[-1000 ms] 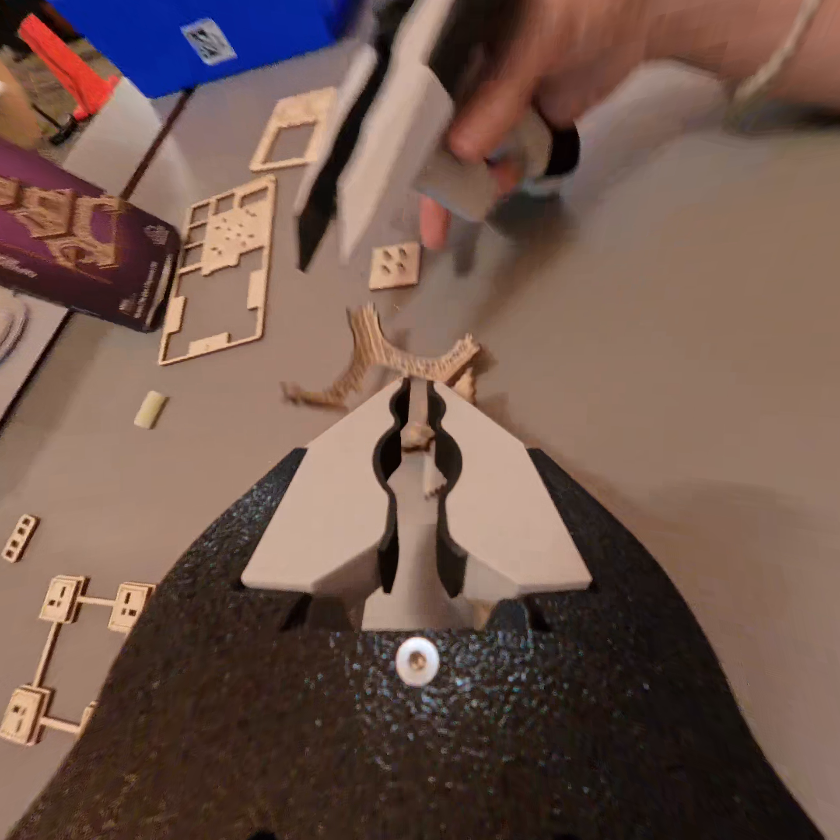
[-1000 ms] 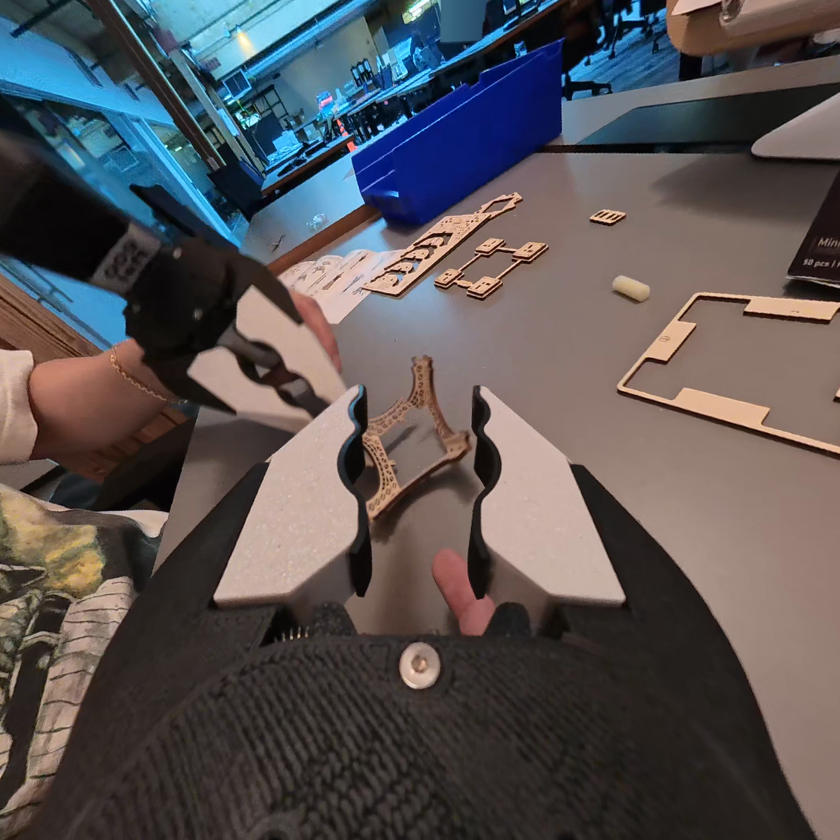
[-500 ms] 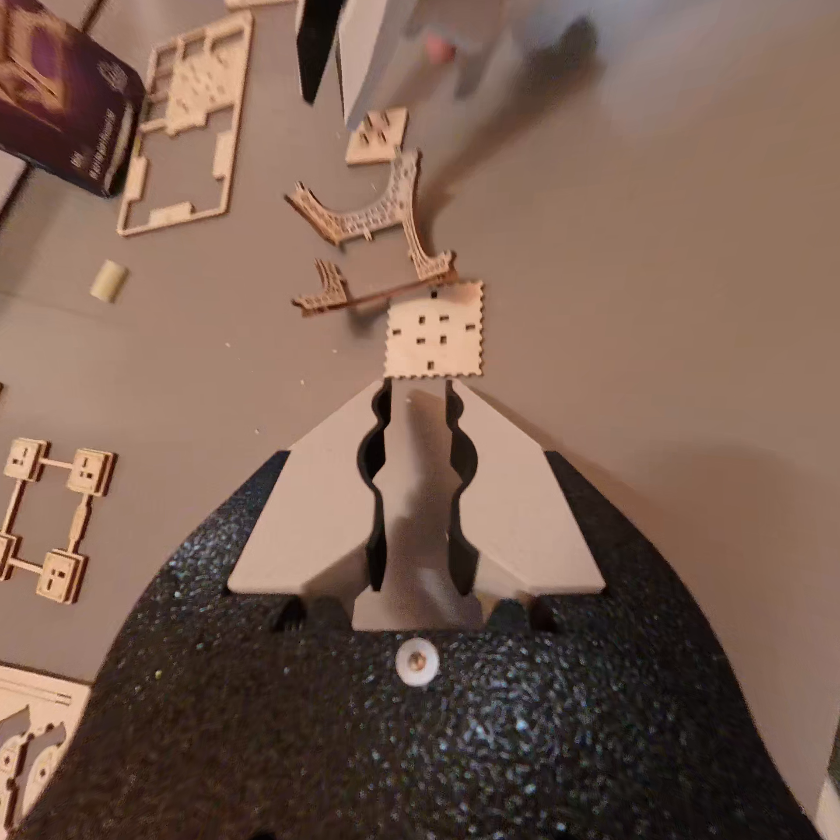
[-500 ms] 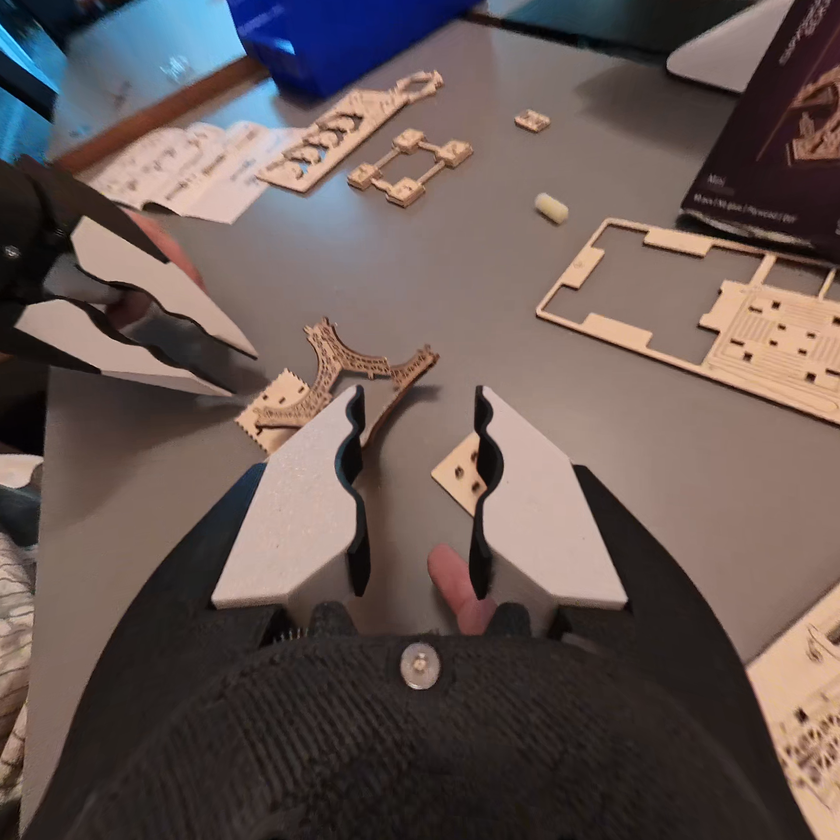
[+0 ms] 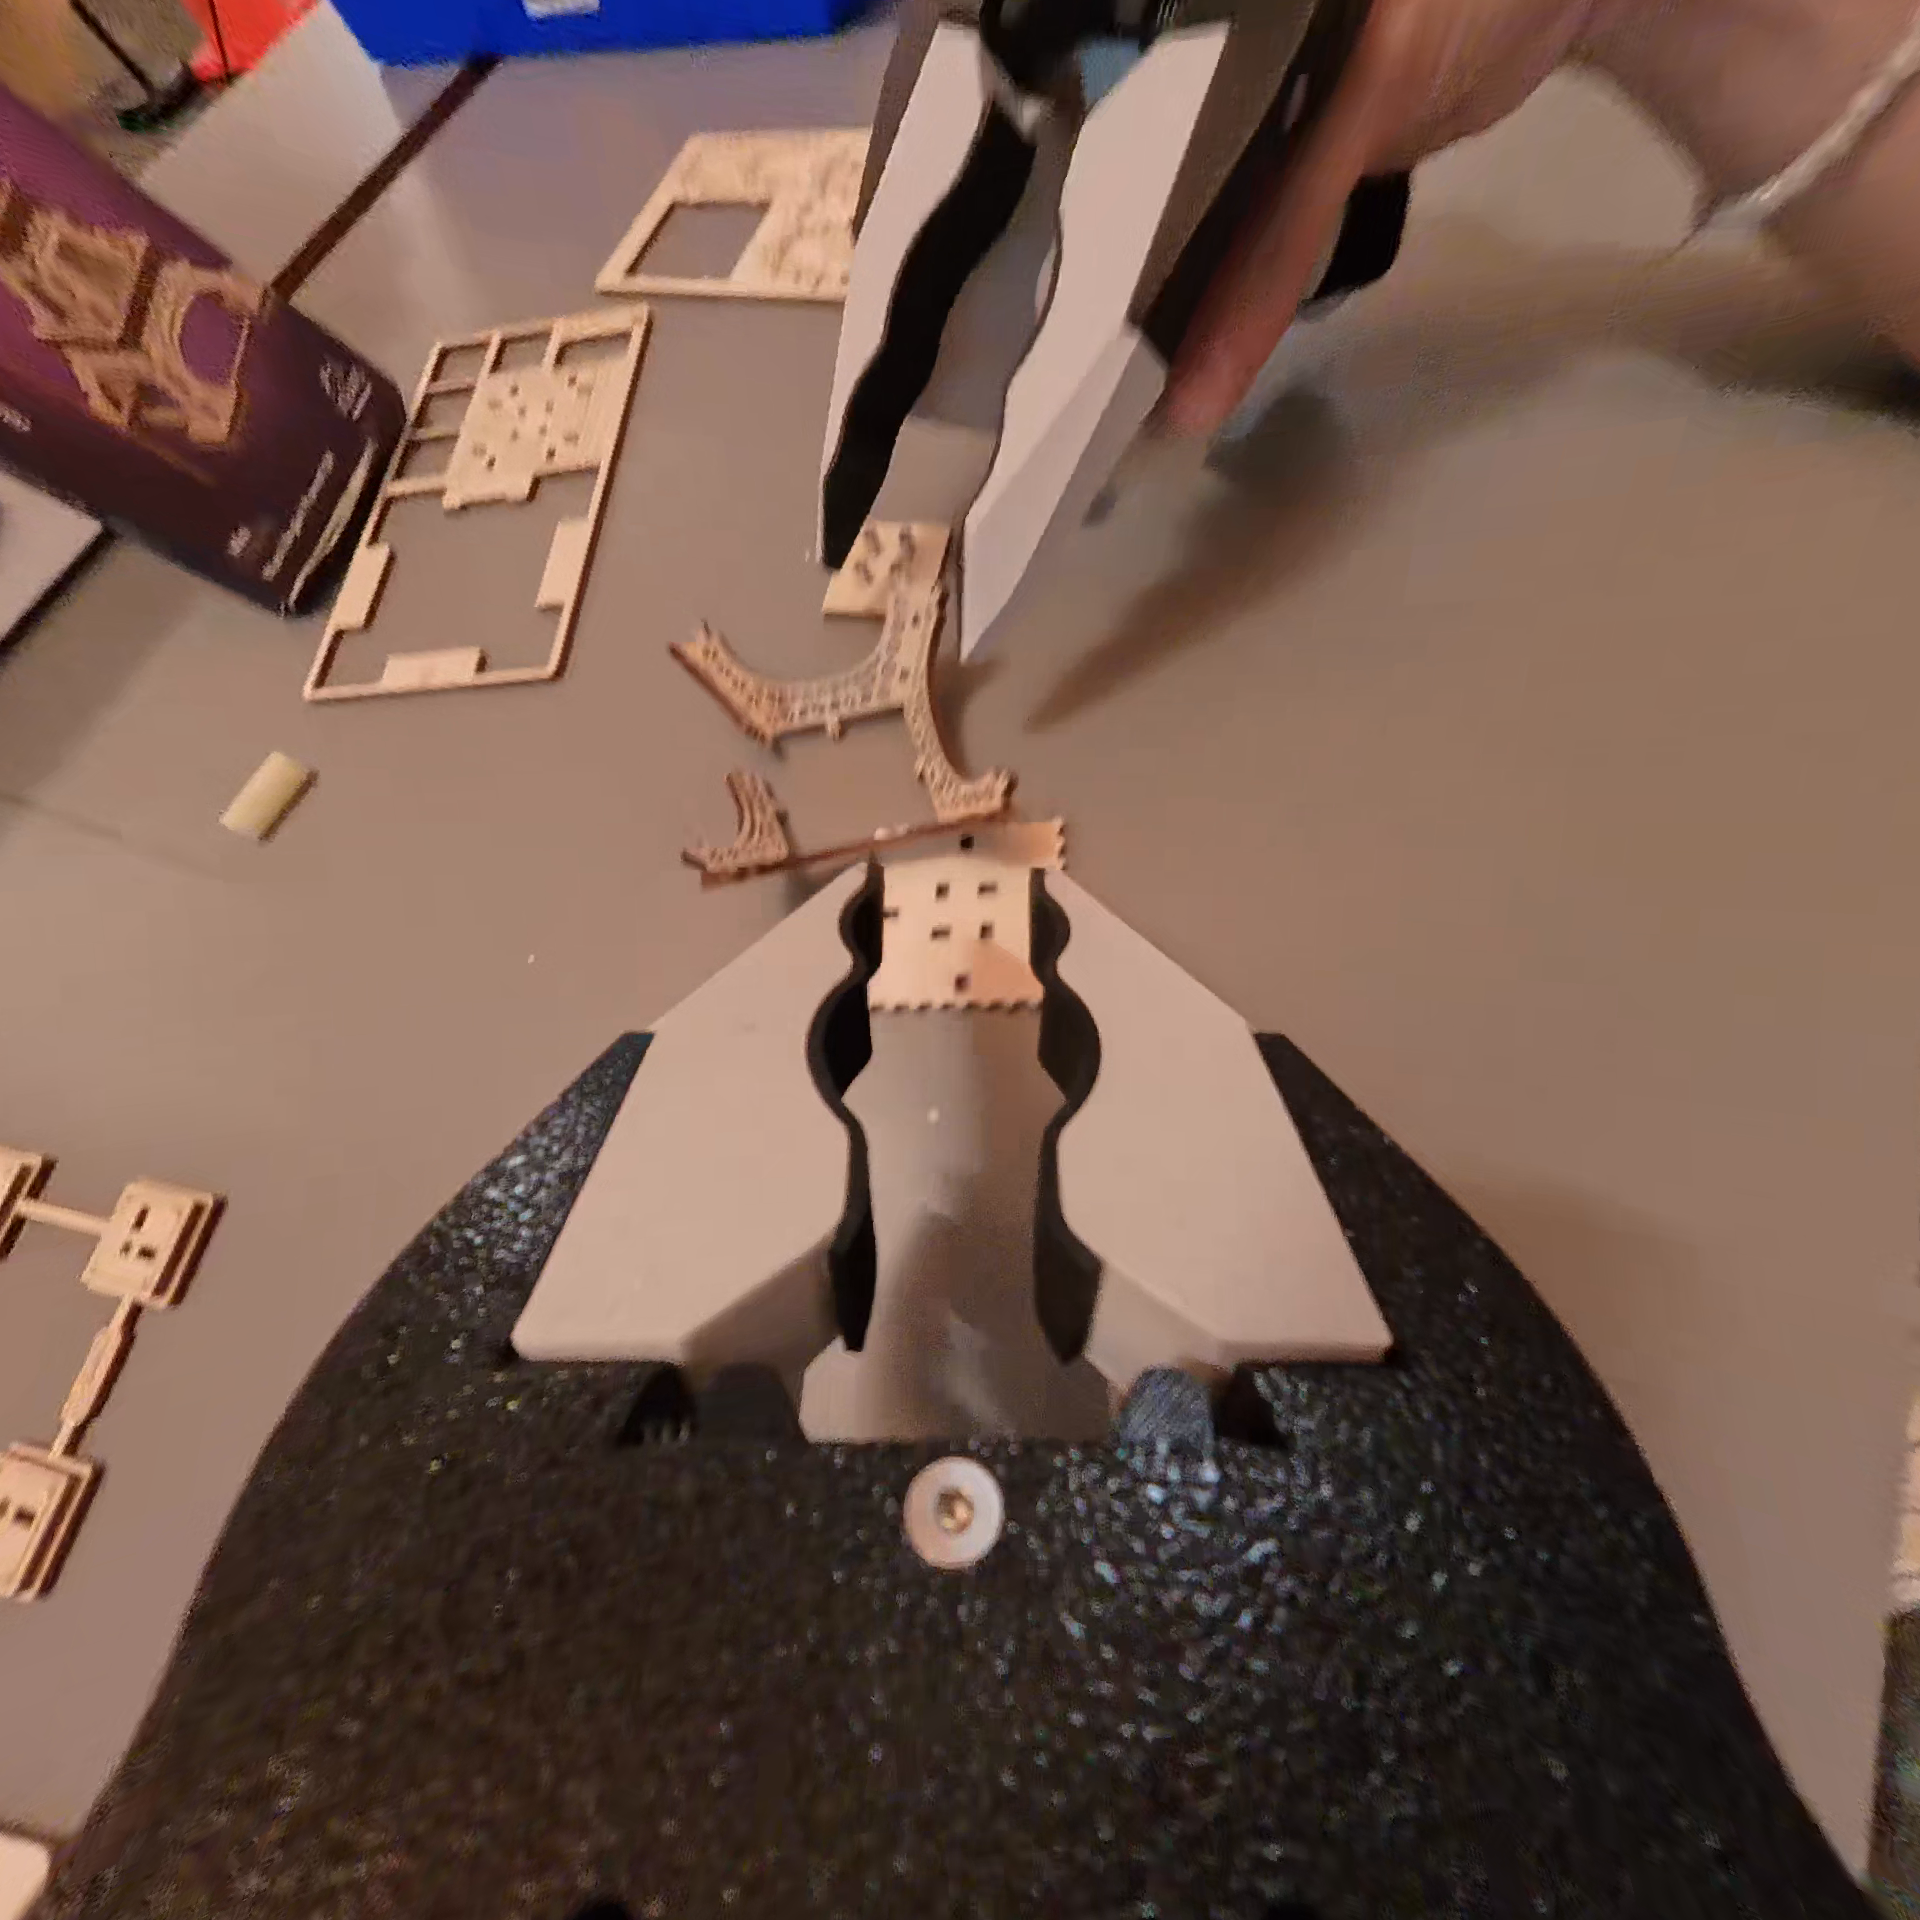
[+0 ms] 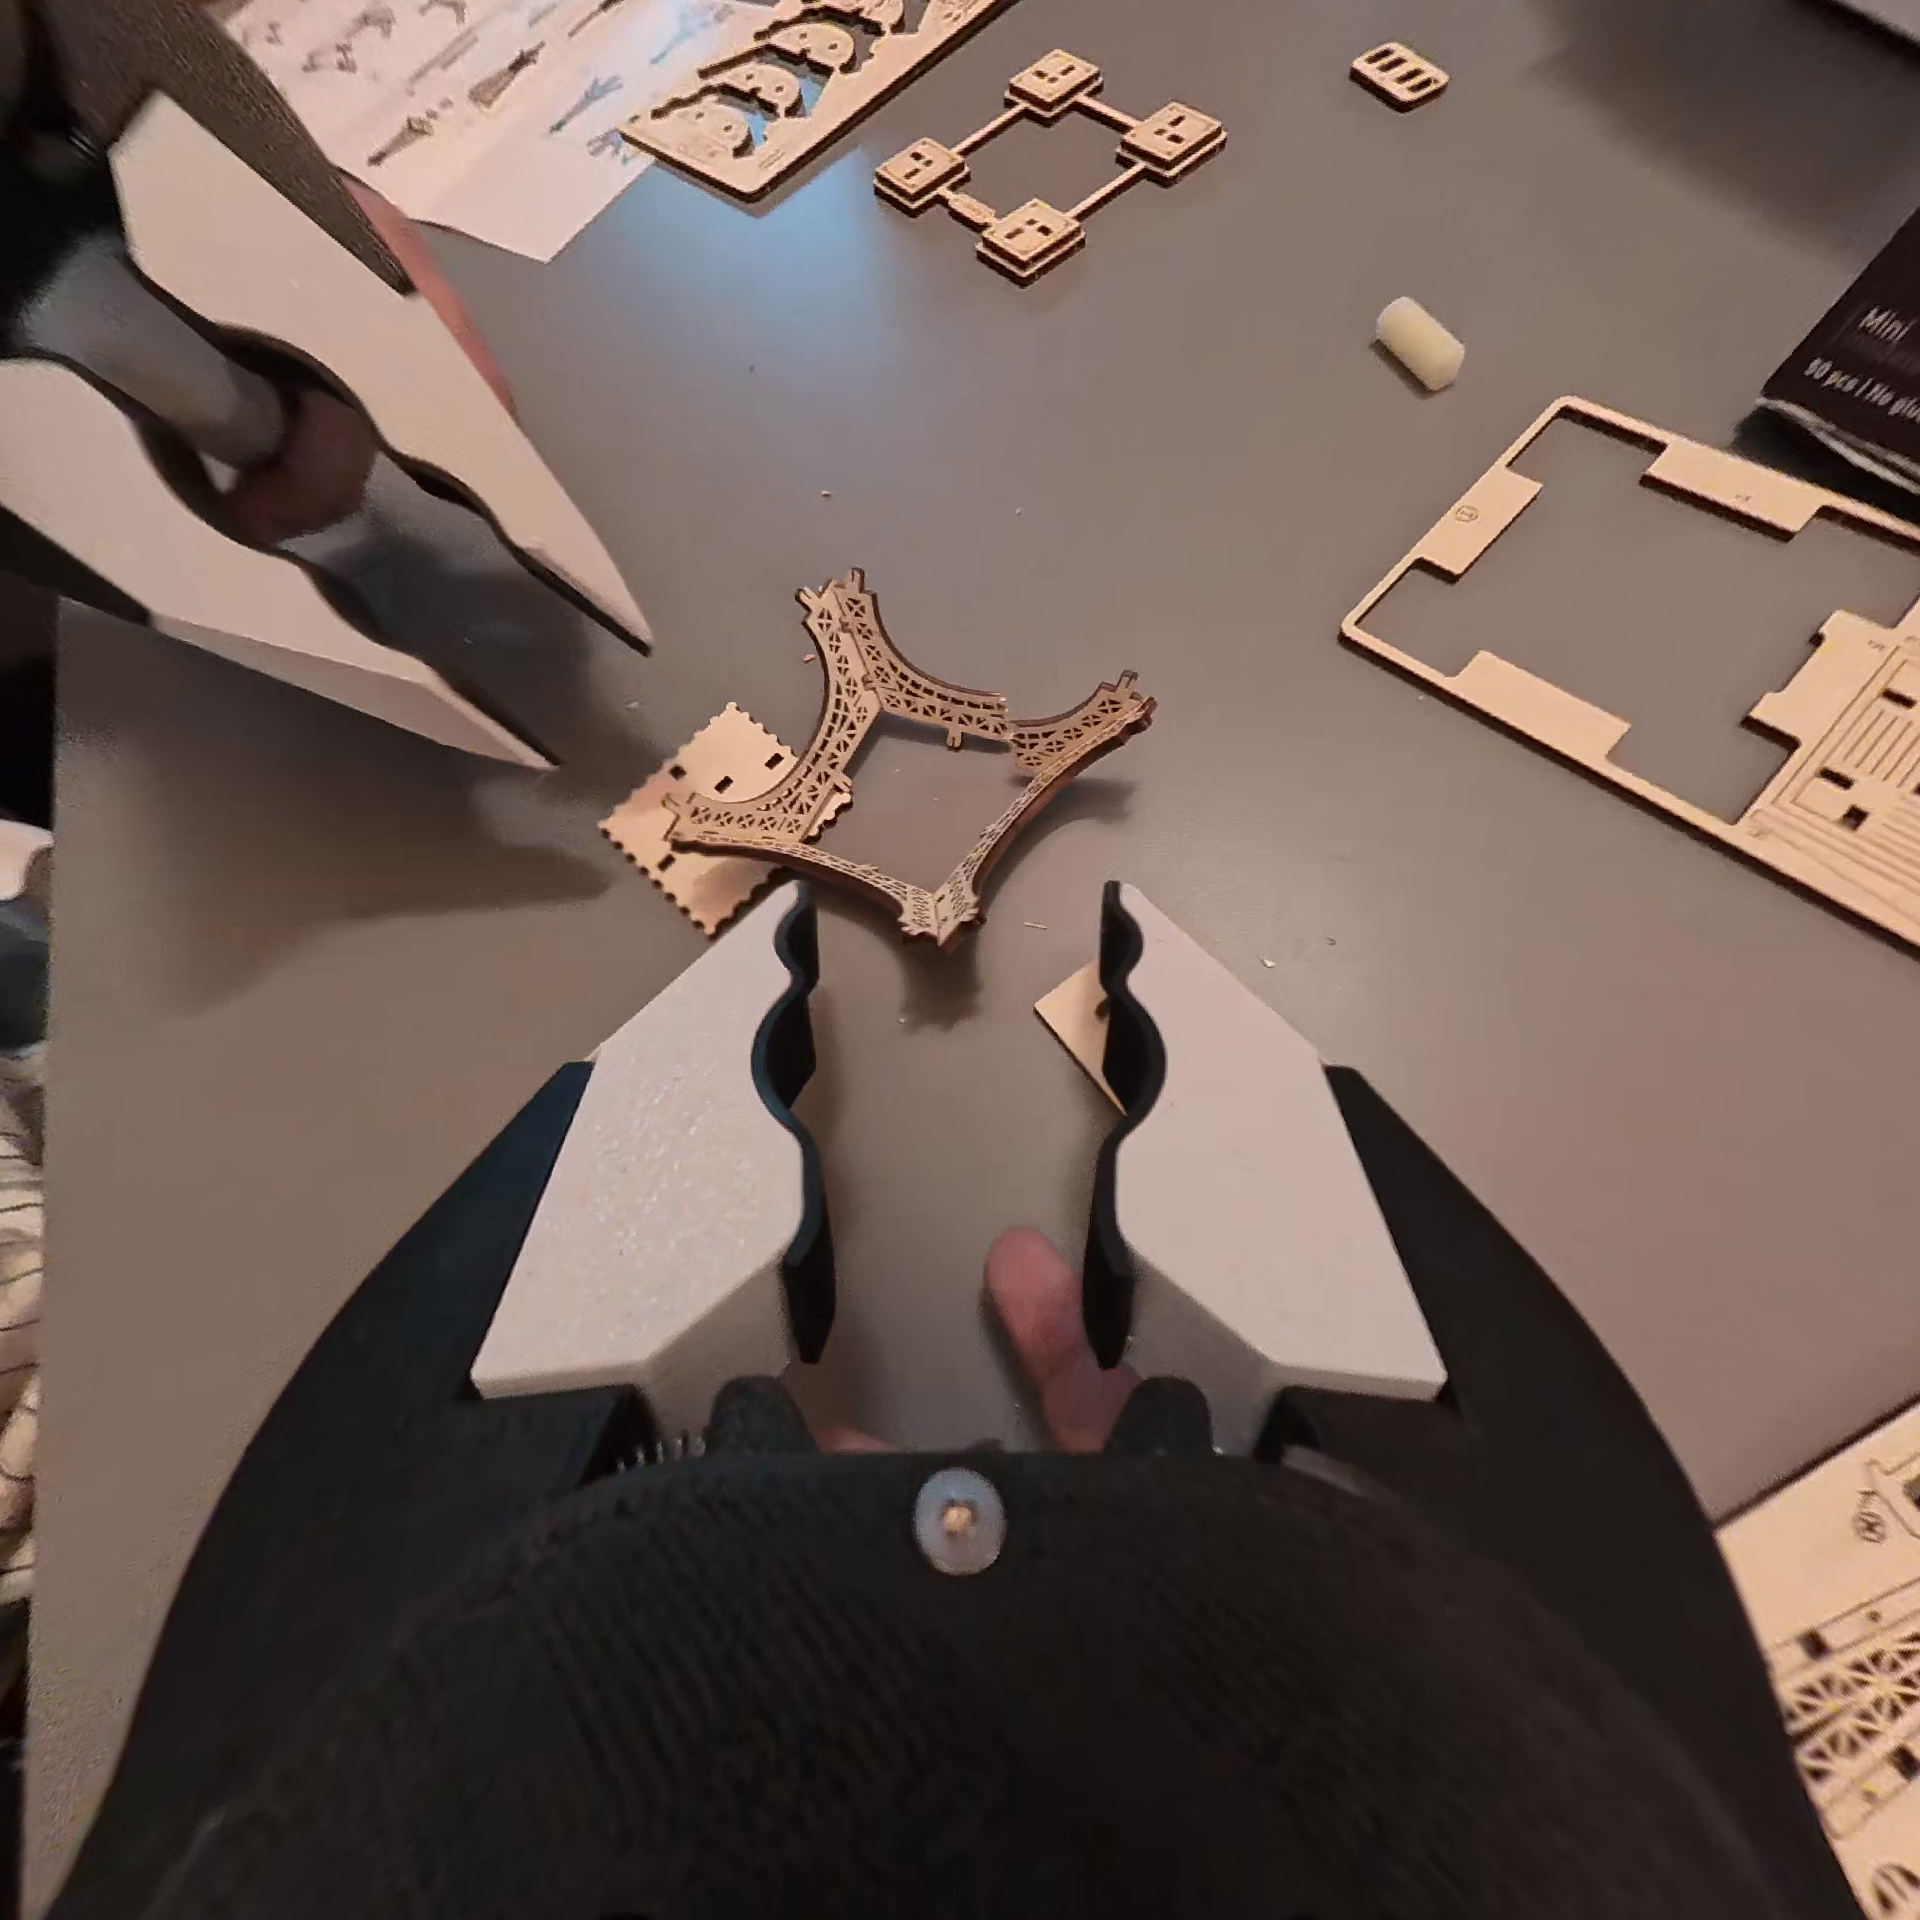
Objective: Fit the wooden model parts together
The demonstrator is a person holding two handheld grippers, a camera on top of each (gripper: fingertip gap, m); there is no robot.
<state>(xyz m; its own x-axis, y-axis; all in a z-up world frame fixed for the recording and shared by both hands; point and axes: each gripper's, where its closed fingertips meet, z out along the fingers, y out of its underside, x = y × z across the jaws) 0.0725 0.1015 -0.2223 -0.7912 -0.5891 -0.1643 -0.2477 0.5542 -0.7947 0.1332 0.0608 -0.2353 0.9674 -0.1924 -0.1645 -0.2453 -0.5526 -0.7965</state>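
A lattice wooden frame [image 6: 904, 769] of arched legs lies on the grey table [image 6: 1143, 468], resting partly on a square scalloped plate [image 6: 707, 821] with small slots. My right gripper [image 6: 956, 899] is open and empty, its tips just short of the frame; a second small plate [image 6: 1075, 1013] lies partly under its right finger. My left gripper [image 5: 956, 883] is open; in its view the square plate [image 5: 961, 940] shows between its fingers, with the frame [image 5: 852, 707] beyond. In the right wrist view the left gripper [image 6: 597, 707] hovers just left of the plate, apart from it.
Cut-out wooden sheets [image 5: 468, 499] [image 6: 1662, 665] lie on the table. A purple box [image 5: 156, 343], a cream cylinder [image 6: 1419, 343], a four-block wooden frame [image 6: 1049, 166], a paper instruction sheet [image 6: 468, 104] and a blue bin [image 5: 623, 21] surround the work spot.
My left gripper, nearly shut on the frame a second ago, has opened and moved forward over the square plate. My right gripper has tilted down and closed in on the frame.
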